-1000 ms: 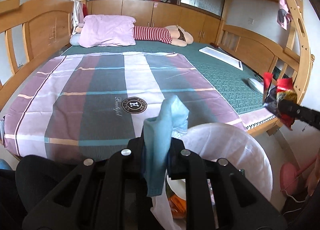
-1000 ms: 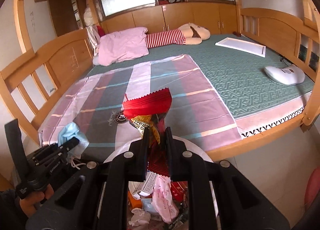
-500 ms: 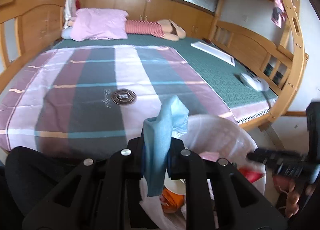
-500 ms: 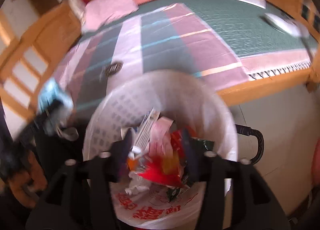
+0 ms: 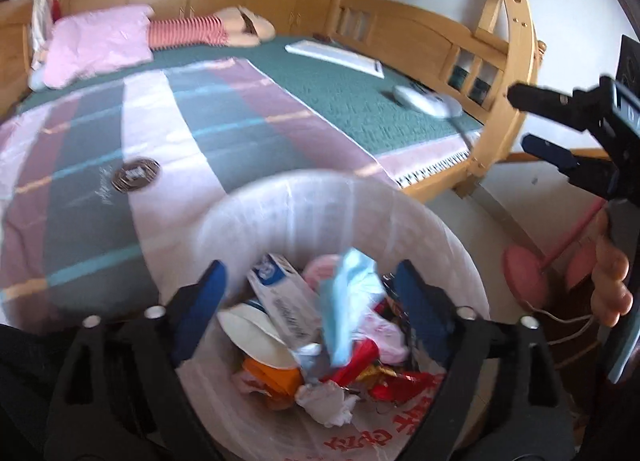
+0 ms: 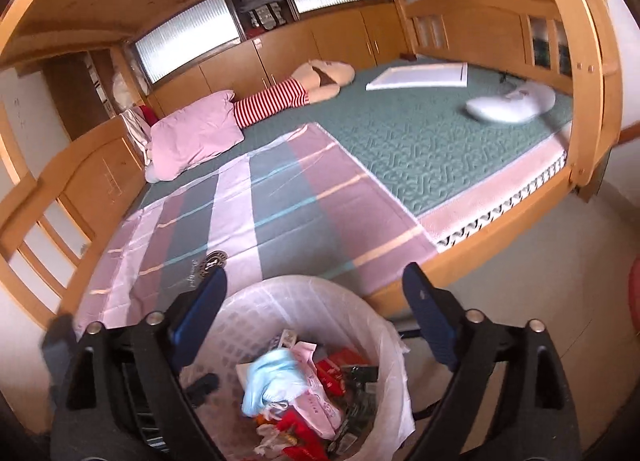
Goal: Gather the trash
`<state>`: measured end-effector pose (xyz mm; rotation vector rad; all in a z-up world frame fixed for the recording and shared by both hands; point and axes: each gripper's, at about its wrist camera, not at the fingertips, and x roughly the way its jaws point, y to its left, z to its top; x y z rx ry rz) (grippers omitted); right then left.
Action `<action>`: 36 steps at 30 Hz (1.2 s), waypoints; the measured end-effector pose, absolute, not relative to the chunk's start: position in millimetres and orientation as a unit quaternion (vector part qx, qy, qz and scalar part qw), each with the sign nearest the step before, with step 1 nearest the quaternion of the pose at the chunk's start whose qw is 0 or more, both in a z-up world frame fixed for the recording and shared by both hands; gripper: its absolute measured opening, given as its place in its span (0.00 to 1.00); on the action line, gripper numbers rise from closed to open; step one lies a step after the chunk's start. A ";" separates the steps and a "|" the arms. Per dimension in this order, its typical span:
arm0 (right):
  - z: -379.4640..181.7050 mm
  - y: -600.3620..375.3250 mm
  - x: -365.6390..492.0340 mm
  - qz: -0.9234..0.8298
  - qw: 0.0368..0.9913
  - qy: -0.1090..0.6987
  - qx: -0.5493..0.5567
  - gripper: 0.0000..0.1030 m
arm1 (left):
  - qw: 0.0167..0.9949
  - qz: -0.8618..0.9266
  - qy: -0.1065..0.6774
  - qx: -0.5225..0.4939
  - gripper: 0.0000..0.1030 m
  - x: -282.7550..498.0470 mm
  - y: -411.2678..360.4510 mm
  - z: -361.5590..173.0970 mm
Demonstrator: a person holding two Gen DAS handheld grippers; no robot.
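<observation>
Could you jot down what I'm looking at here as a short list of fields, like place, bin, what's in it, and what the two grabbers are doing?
place: bedroom, wooden bunk bed
bin: white basket with plastic liner, on the floor by the bed
contents: blue face mask on top, red wrappers, crumpled tissue
left gripper: fingers just opened, nothing between them, over the bin
right gripper: fingers just opened, empty
on bed: pink pillow, striped plush toy

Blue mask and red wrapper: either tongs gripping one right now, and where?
Neither. Left tongs and right tongs have just been opening and stand wide with nothing clamped. The blue mask and red wrapper lie in the trash bin.
</observation>
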<state>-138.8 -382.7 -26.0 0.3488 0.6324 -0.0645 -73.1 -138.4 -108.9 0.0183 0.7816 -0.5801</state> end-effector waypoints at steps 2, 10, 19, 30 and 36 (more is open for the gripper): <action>-21.7 -378.2 -141.2 -0.037 0.942 0.299 0.147 0.91 | 0.904 -0.240 0.353 0.017 0.94 -76.4 -131.6 -99.7; -17.0 -349.6 -146.1 -0.054 0.960 0.269 0.045 0.96 | 0.963 -0.078 0.255 0.032 0.96 -91.7 -99.0 -40.0; -11.9 -315.3 -146.6 -0.024 0.969 0.247 -0.015 0.96 | 0.969 -0.036 0.245 0.009 0.97 -99.2 -73.6 -2.2; 2.0 -308.7 -149.8 -0.024 0.974 0.227 -0.004 0.97 | 0.963 -0.028 0.269 0.013 0.97 -99.5 -69.6 -5.1; 0.0 -306.0 -149.4 -0.025 0.973 0.230 -0.008 0.97 | 0.962 -0.029 0.270 0.013 0.97 -100.9 -69.1 -4.0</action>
